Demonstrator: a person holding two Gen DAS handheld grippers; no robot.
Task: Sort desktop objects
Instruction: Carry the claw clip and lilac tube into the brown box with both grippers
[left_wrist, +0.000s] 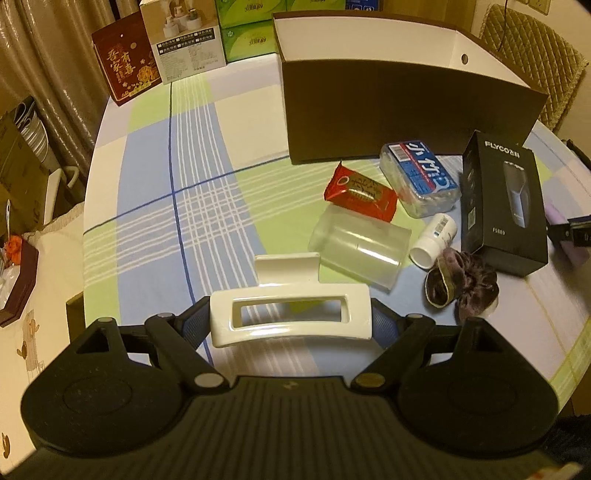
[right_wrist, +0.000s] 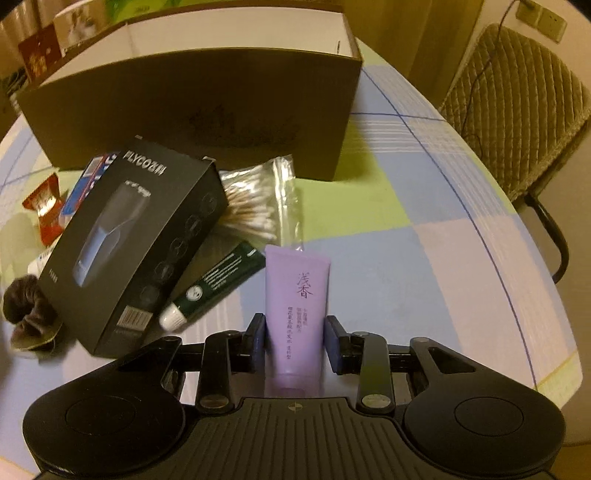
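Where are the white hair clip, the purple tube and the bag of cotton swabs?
white hair clip (left_wrist: 290, 319): left wrist view, on its front frame.
purple tube (right_wrist: 297, 291): right wrist view, on its printed middle.
bag of cotton swabs (right_wrist: 255, 206): right wrist view, on the swab bundle.

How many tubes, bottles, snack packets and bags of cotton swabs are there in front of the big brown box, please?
Tubes: 2, the purple tube and the dark green tube
Bottles: 1, the white bottle
Snack packets: 1, the red packet
Cotton-swab bags: 1, the clear bag
Total: 5
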